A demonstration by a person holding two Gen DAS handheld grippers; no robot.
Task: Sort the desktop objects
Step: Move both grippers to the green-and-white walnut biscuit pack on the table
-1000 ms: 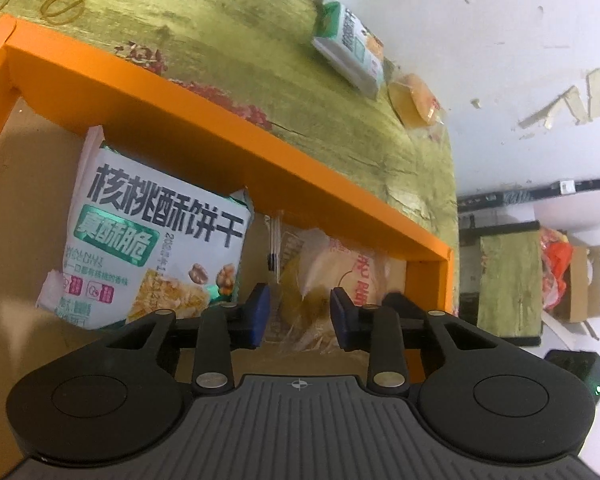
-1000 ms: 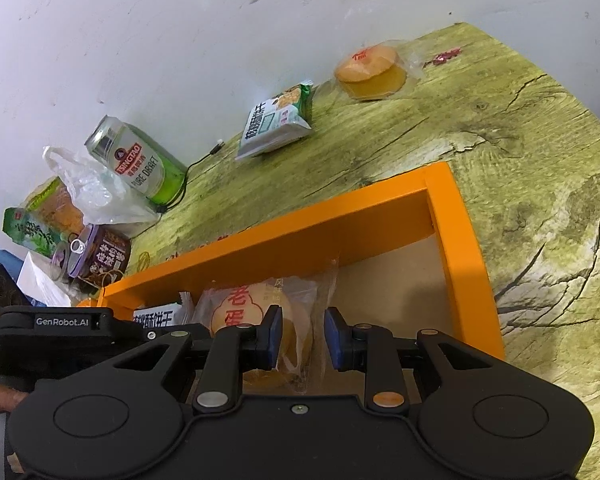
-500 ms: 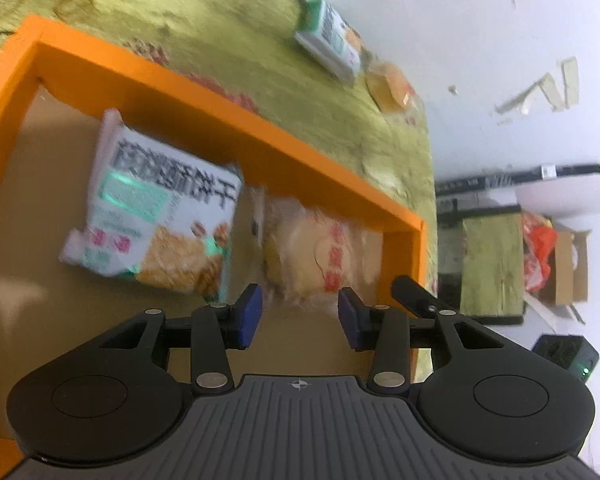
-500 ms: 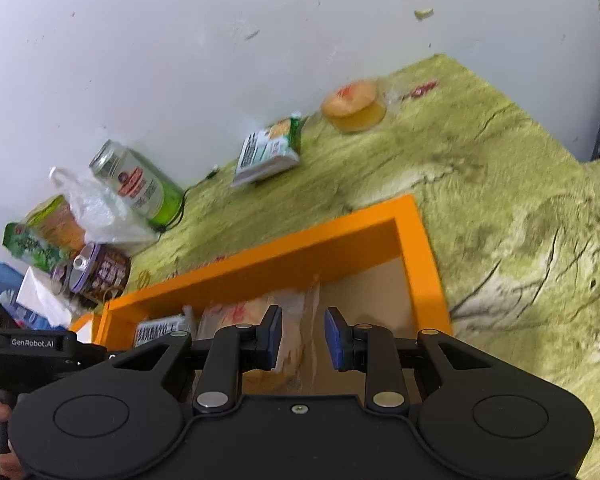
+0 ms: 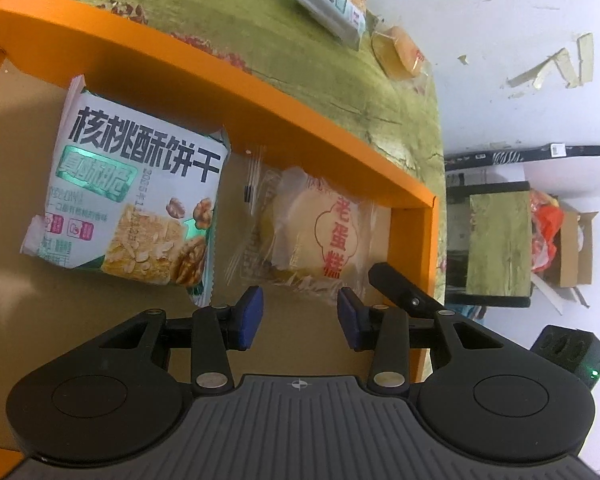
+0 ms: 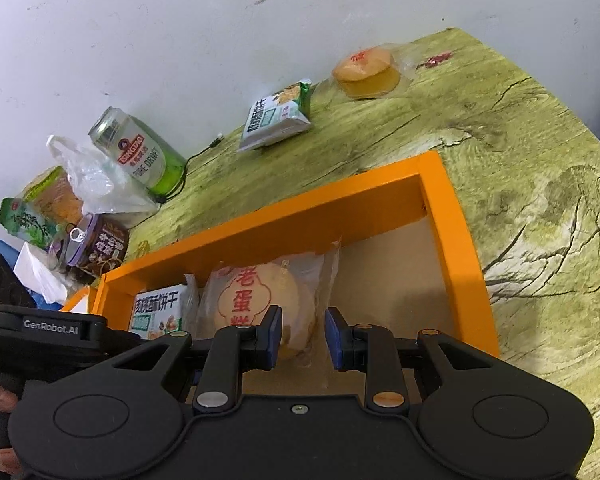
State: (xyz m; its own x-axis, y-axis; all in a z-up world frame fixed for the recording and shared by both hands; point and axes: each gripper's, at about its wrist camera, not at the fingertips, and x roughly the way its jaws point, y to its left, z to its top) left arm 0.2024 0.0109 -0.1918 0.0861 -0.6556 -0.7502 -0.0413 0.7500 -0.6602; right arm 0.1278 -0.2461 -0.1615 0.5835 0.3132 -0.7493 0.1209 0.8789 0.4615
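So the orange tray point(image 5: 328, 128) is clearly the drop spot here. Two snacks already lie flat inside it, pushed up against the far wall: a walnut biscuit packet point(image 5: 136, 196) and, just beside it, a round cake in a clear wrapper point(image 5: 312, 232). They sit side by side, wrapper edges about touching, which reads to me like someone filling the tray in a row rather than piling stuff up.

Out on the green wood-print table point(image 6: 520, 128) near the wall there's a second biscuit packet point(image 6: 276, 118) and a second wrapped cake point(image 6: 366, 72), so my guess is the sorting is roughly half done and those two go in next. The beer can point(image 6: 140, 152), a plastic bag and other clutter sit off in the corner — no idea if they're part of it.

Jaws: the left gripper point(image 5: 300, 314) hangs over the tray floor just short of the cake, fingers moderately spread, nothing between them and nothing touched. The right gripper point(image 6: 302, 336) sits over the same cake from the other side — its gap is narrow but still a visible gap, and the cake looks to be behind and below the pads, not pinched. Both empty as far as I can see.
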